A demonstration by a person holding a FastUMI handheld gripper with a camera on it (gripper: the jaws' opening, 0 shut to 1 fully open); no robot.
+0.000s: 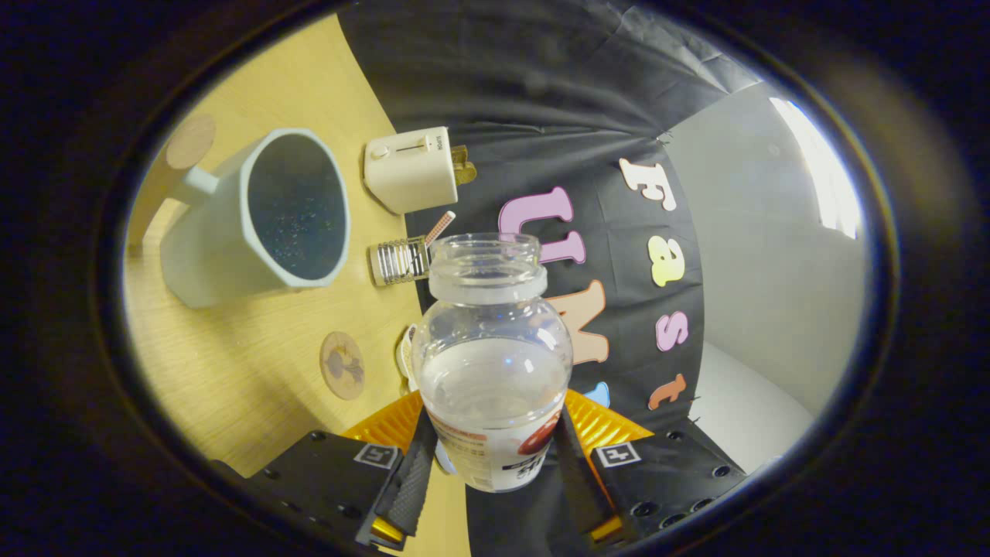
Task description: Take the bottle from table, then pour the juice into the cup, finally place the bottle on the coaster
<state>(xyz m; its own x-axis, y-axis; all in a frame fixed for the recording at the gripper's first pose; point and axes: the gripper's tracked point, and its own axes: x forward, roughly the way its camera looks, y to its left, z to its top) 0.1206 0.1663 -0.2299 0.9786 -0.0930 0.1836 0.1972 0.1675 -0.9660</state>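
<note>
The bottle (pixel 490 363) is held at lower centre of the frame, clamped between the two fingers of the tongs (pixel 495 472), which press on its labelled lower body from either side. It is lifted clear of the worktop (pixel 232 371), and the whole scene is seen rolled over, so the worktop rises along the left of the frame. The bottle's mouth is open, with no cap on it, and its long axis runs straight ahead from the tongs, pointing toward upper centre of the frame. A pale liquid is seen in the lower half of the bottle; its level is hard to judge through the lens distortion.

The cup (pixel 259 220) stands at upper left of the frame, its dark open mouth turned toward the camera. It lies ahead of the tongs and off to the left of the bottle's neck, well apart from it. The pour is judged not yet begun: the bottle's mouth has to be carried left over the cup's rim before it is tipped further.

A round coaster (pixel 342 365) lies on the worktop just left of the bottle's shoulder, near the tongs. A second round disc (pixel 190 141) is seen beyond the cup's handle.
</note>
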